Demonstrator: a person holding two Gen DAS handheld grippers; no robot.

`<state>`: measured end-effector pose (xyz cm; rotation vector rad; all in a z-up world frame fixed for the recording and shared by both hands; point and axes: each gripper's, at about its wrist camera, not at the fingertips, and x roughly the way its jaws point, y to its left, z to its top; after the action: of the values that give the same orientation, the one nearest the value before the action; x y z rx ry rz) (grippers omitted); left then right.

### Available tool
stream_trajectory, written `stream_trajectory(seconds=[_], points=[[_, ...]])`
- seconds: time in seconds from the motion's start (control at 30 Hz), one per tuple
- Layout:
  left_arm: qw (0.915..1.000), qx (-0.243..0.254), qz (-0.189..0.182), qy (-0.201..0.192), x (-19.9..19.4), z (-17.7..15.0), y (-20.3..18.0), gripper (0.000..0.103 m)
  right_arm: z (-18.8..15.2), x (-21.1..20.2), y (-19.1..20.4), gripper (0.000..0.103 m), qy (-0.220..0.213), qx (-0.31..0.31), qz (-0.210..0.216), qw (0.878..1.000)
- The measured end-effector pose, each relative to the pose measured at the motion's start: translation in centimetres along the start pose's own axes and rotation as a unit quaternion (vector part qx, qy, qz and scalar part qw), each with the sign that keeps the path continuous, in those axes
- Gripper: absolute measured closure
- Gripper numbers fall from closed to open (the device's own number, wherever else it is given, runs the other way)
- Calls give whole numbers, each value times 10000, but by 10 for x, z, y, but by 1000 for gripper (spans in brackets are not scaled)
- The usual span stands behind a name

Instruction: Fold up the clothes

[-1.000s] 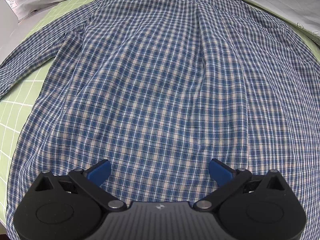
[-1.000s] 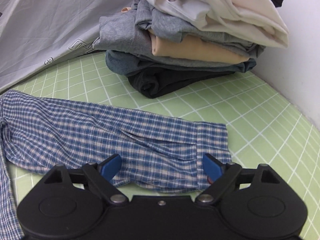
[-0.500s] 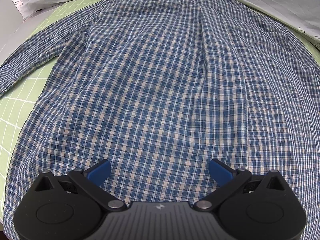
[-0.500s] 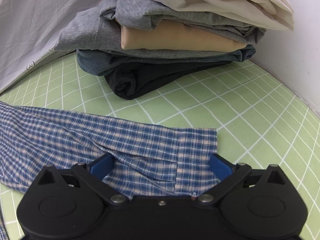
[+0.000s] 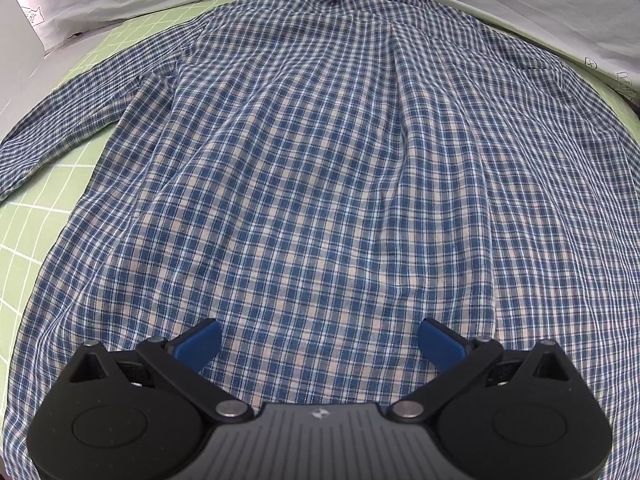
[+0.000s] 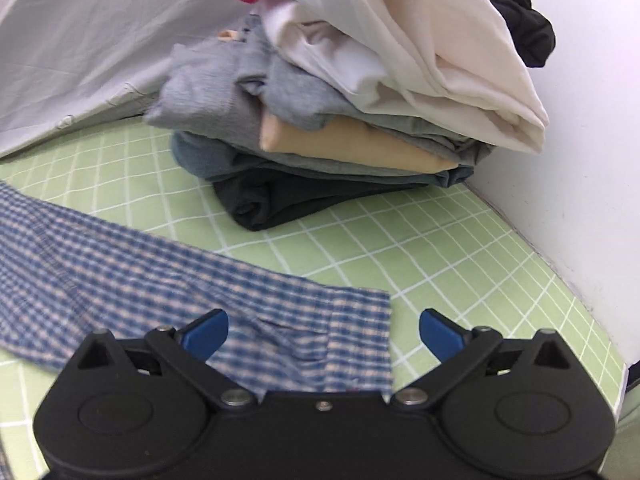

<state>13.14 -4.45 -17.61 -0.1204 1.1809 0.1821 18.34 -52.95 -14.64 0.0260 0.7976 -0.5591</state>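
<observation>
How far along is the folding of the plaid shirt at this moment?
Done: a stack of folded clothes stands at the mat's far corner. In hand: nothing is gripped; the plaid shirt lies spread flat, back up, and the open right gripper hovers over its sleeve cuff. The left gripper is open too. Left: every fold.

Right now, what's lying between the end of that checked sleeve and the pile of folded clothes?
Nothing: only bare green grid mat separates the sleeve cuff from the pile, as the right wrist view shows.
</observation>
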Motion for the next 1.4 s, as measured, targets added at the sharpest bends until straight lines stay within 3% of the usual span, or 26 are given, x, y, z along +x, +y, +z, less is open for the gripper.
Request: stream_trajectory(seconds=[0.17, 0.37, 0.5, 0.77, 1.0, 1.2, 1.3, 1.4], points=[[9992, -306, -232, -85, -4, -6, 17, 0, -28, -52, 57, 0, 8, -395, 1072, 9934], [9987, -490, 122, -82, -21, -18, 77, 0, -49, -93, 133, 0, 82, -956, 1752, 9798], [9960, -848, 253, -83, -27, -17, 129, 0, -50, -102, 181, 0, 238, -1048, 1919, 9755], [9813, -1866, 356, -316, -19, 4, 236, 0, -68, -128, 273, 0, 240, -1310, 2105, 9685], [9669, -2482, 355, -479, -7, 27, 307, 0, -80, -145, 319, 0, 245, -1153, 2013, 9724], [9662, -2492, 462, -472, 8, 47, 341, 0, -49, -140, 354, 0, 62, -1135, 1901, 9752], [9626, -2630, 517, -383, 15, 57, 352, 0, -16, -126, 372, 1, -63, -1116, 1953, 9744], [9622, -2627, 655, -299, 24, 69, 357, 0, 22, -103, 398, 8, -235, -1241, 2033, 9709]])
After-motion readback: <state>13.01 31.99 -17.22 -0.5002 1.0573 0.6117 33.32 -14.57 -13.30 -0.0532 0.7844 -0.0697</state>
